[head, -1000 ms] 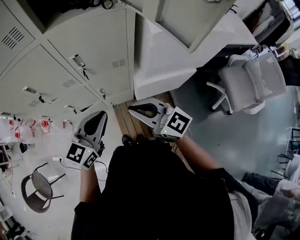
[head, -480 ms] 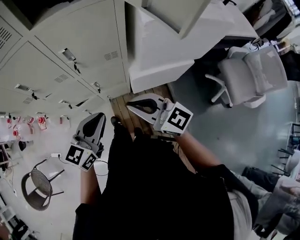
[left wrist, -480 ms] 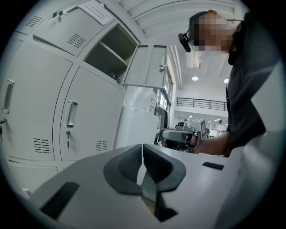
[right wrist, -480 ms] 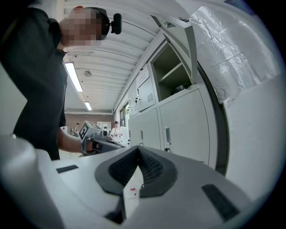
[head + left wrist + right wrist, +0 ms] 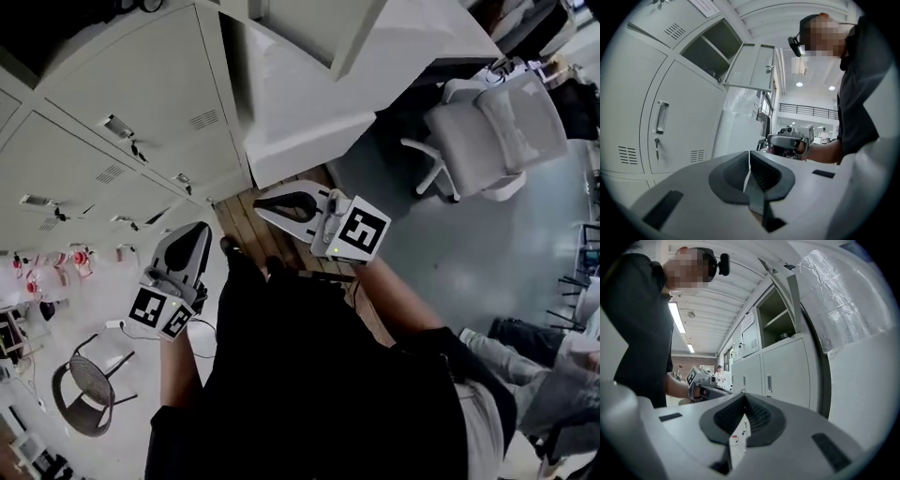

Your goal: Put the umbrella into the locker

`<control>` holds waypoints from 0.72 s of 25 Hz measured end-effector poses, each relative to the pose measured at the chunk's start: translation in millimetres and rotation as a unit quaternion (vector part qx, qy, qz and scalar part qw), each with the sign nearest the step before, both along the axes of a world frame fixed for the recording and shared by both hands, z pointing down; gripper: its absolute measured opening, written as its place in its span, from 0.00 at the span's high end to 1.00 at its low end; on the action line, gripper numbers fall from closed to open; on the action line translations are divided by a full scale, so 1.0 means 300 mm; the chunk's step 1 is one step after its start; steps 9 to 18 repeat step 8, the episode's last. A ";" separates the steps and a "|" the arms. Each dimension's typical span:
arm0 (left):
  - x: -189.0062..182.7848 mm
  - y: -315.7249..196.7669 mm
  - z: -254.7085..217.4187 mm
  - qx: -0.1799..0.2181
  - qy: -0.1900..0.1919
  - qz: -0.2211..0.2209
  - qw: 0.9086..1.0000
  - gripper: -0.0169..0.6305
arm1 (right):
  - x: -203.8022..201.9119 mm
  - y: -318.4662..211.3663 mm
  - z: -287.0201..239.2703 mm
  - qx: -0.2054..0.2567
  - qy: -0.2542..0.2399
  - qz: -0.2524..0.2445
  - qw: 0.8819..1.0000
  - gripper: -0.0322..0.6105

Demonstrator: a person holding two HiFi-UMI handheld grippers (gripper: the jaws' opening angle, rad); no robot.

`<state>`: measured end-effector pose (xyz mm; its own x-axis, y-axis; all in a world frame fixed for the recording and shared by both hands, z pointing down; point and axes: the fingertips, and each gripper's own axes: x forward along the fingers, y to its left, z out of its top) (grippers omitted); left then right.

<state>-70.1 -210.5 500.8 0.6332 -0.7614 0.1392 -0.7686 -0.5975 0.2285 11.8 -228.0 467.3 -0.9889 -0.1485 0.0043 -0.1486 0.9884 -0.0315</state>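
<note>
Lockers: painted sheet metal, pale grey, matt, smooth. Pull handle: brighter bare metal, slight shine.
Left hand-held gripper and right hand-held gripper: smooth matt grey plastic shells. Pads are dark, ribbed and rubbery-looking.
Marker cube: flat matt black-on-white print.
Clear film on the cabinet side: crinkled, glossy.
Floor: a strip of wood planks, then smooth grey floor with a dull sheen.
Office chair: white, padded, soft-looking.
Shirt: black cloth, matt.
</note>
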 end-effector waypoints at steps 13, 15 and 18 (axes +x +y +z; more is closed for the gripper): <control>0.025 -0.041 -0.013 0.004 0.005 0.006 1.000 0.94 | -0.018 -0.015 0.051 -0.018 0.010 -0.003 1.000 0.93; 0.025 -0.041 -0.013 0.004 0.005 0.006 1.000 0.94 | -0.018 -0.015 0.051 -0.018 0.010 -0.003 1.000 0.93; 0.025 -0.041 -0.013 0.004 0.005 0.006 1.000 0.94 | -0.018 -0.015 0.051 -0.018 0.010 -0.003 1.000 0.93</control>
